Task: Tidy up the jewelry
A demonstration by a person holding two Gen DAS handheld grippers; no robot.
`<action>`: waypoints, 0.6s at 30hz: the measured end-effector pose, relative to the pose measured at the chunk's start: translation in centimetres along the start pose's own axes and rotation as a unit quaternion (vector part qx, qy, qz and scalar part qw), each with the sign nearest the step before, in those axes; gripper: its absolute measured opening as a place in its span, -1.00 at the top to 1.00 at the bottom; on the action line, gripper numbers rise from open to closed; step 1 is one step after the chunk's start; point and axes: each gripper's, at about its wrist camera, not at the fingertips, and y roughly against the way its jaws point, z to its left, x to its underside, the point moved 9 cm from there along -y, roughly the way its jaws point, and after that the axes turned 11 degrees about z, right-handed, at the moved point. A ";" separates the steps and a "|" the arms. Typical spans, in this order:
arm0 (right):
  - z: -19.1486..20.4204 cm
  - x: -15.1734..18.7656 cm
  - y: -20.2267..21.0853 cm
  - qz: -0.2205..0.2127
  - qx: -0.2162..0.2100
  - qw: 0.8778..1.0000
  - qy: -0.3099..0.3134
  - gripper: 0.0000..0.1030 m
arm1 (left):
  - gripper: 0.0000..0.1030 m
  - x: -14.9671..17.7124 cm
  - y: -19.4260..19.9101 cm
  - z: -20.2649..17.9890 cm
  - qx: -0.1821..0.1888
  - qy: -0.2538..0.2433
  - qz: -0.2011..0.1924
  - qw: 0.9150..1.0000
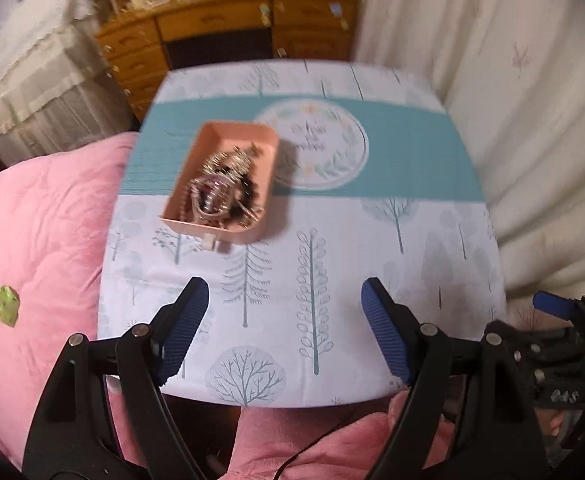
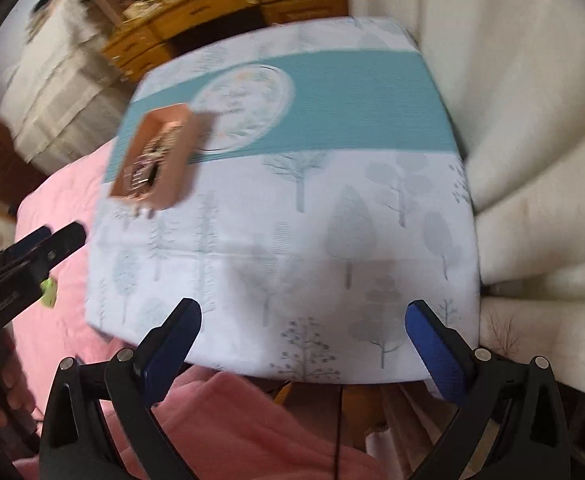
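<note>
Two grippers are held wide with nothing between the jaws: the left gripper (image 1: 284,300) and the right gripper (image 2: 304,320), both near the worktop (image 1: 392,240) edge, well apart from the tray (image 1: 196,152). All the jewelry (image 1: 224,180) is seen tangled inside the tray, which stands on the worktop. Sorting is judged largely undone; no separated piece is seen outside the tray.

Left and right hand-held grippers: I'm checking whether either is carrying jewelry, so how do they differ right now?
The right hand-held gripper stands wider open than the left hand-held gripper. The left one sits nearer the pink tray of jewelry; the right one hangs over the bare tree-print cloth. Both are empty, over the table's near edge.
</note>
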 end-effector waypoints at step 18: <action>6.6 3.6 4.9 -0.155 0.004 0.984 0.087 -0.99 | -0.67 4.4 -0.2 -3.7 0.008 -0.022 -0.020 1.000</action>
